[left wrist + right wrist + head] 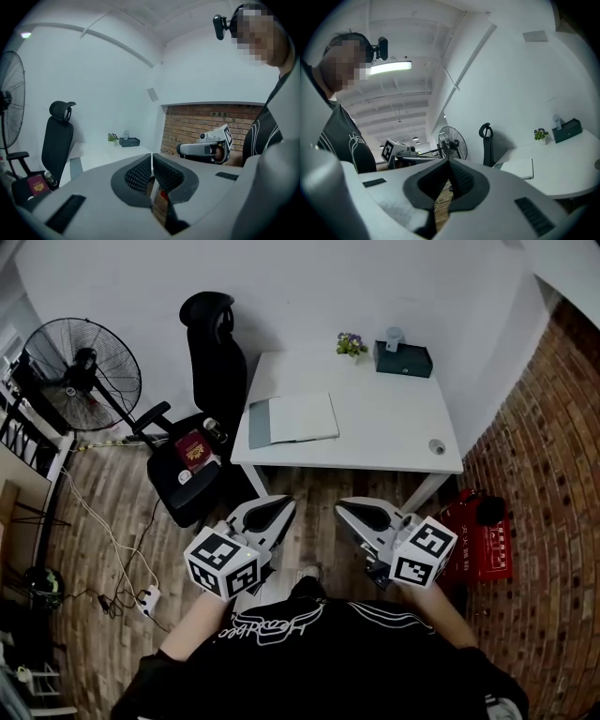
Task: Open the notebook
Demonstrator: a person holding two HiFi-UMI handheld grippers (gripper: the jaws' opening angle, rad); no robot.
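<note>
The notebook (293, 418) lies flat on the white table (375, 427), near its left edge; a pale page faces up and a grey-blue strip runs along its left side. It also shows as a pale slab in the right gripper view, notebook (518, 168). My left gripper (272, 512) and right gripper (361, 514) hang side by side close to my body, over the wooden floor and well short of the table. Both are shut with nothing between the pads: left gripper (152, 157), right gripper (448, 161).
A black office chair (202, 409) with a red booklet (194, 450) on its seat stands left of the table. A floor fan (84, 371) is far left. A small plant (352, 343) and a dark box (403, 359) sit at the table's back. A red object (483, 540) lies by the brick wall.
</note>
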